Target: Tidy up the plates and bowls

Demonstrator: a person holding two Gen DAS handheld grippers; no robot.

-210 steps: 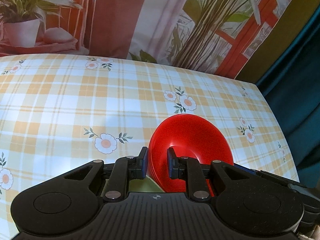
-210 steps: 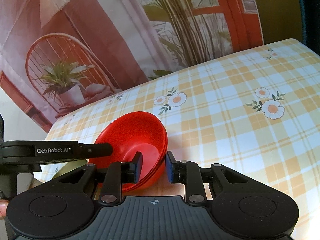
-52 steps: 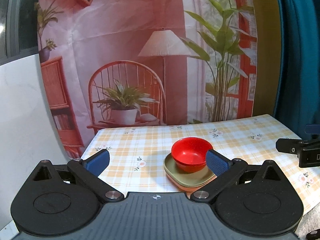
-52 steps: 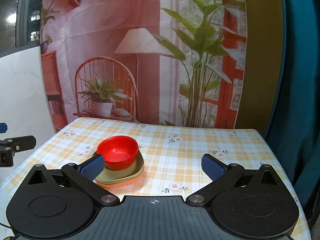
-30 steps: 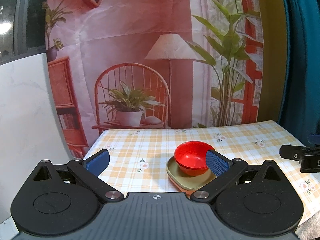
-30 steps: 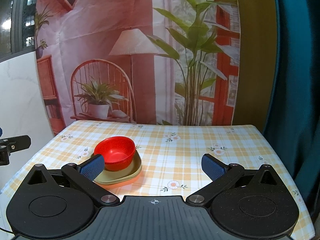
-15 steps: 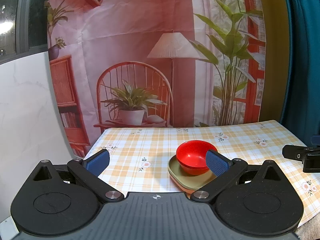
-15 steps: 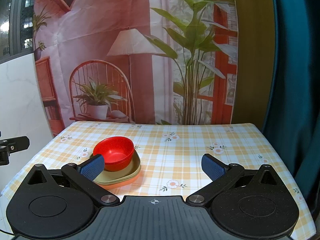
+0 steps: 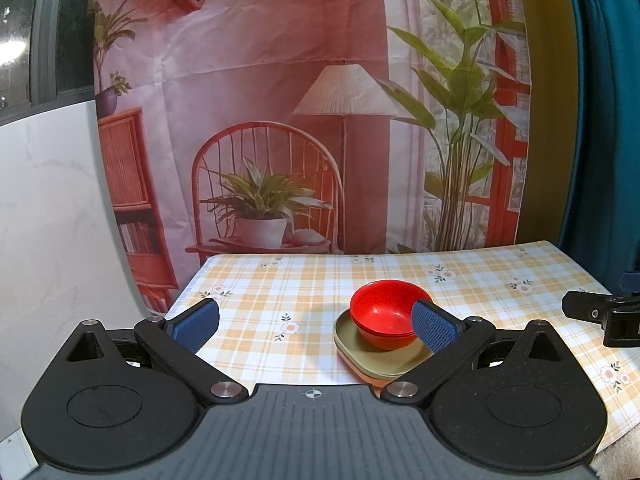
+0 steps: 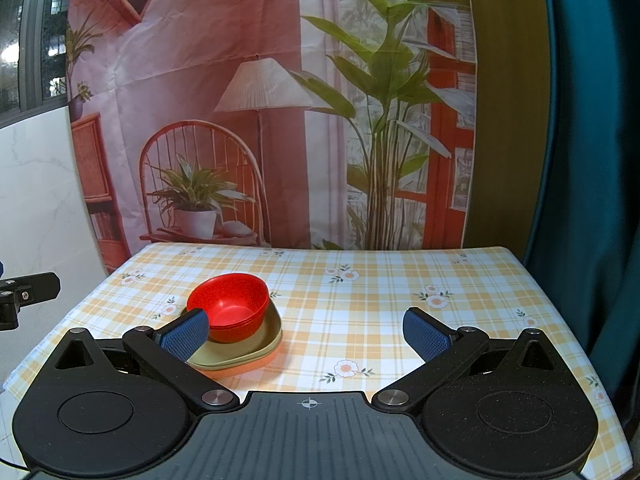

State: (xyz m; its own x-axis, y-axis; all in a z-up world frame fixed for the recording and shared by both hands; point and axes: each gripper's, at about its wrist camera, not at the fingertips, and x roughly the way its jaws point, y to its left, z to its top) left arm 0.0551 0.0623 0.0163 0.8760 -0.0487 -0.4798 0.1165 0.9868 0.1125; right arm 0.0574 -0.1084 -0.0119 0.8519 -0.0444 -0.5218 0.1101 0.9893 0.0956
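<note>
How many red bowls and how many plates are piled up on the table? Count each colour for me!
Red bowls: 2, one nested in the other
Olive-green plates: 2, from the two stacked rims
Orange plates: 1, at the bottom of the pile
Total: 5

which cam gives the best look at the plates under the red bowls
The right wrist view: the plates show an olive one over an orange one along a long unblocked front edge, with only the near left corner behind a finger. In the left wrist view the plates are cut off on the right by the gripper's finger and linkage, below the red bowls.
</note>
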